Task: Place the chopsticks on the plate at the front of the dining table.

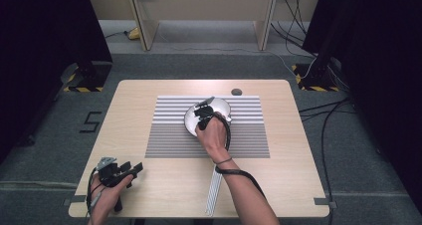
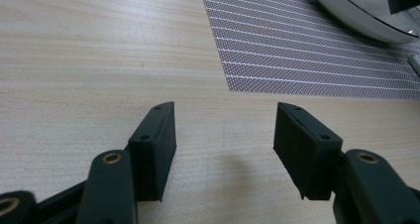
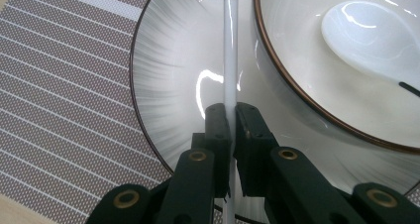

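Now the right gripper [image 3: 229,116] is clenched on a thin white stick [image 3: 229,60], maybe a chopstick, and its two black jaws press the stick from both sides with almost no gap between them. In the right gripper view the stick runs straight up from the jaws, across a plate [image 3: 168,85] that has a dark rim and fine grey lines running toward its middle. Just beside the stick, on its right in this view, stands a white bowl [image 3: 307,80] with a brown rim; the bowl sits on the plate, and a white spoon [image 3: 366,40] lies inside it. Whether the stick touches the bowl I cannot tell. In the high view the right gripper [image 1: 204,109] is over the plate [image 1: 190,121], which lies on a striped placemat [image 1: 249,130] in the middle of the wooden worktop [image 1: 134,105]. The left gripper [image 1: 130,169] rests at the near left corner of the worktop, well apart from the dishes, held by the person's left hand [image 1: 105,194]. In the left gripper view its jaws stand wide, released, with bare wood between them; the edge of the placemat [image 2: 307,65] and a part of the plate [image 2: 361,16] are farther off at the upper right of that view.
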`<state>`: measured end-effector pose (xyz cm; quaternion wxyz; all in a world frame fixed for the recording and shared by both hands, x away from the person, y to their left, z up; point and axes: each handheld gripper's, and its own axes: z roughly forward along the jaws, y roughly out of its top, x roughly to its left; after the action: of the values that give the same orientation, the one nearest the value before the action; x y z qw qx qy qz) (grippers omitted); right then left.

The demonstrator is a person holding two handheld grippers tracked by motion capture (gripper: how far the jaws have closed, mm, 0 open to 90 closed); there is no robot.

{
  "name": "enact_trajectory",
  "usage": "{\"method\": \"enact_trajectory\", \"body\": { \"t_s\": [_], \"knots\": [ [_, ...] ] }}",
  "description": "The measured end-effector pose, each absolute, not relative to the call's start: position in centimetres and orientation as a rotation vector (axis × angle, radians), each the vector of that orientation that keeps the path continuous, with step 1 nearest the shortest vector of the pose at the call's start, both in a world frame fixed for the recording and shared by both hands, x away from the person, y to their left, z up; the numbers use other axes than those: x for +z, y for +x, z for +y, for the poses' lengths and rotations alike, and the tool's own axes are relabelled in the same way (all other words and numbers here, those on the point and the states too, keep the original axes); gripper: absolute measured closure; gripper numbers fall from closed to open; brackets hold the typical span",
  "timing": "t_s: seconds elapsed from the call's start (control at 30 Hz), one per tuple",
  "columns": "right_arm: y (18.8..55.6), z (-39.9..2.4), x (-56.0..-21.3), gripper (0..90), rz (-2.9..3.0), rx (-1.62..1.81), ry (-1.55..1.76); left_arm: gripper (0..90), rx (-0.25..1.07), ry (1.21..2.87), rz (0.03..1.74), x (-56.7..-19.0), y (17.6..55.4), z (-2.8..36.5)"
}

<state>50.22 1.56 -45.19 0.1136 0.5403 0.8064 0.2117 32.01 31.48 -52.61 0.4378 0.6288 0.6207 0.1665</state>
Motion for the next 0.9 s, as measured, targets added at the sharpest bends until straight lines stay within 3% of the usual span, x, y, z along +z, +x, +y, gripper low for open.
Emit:
{"method": "enact_trajectory", "body": {
  "t_s": [0.9],
  "knots": [
    [51.2, 2.9, -46.1, 85.3, 2.306, 0.703, 1.584, 41.3, 0.414, 1.564, 1.543, -52.6, 32.0, 31.5]
  ]
}}
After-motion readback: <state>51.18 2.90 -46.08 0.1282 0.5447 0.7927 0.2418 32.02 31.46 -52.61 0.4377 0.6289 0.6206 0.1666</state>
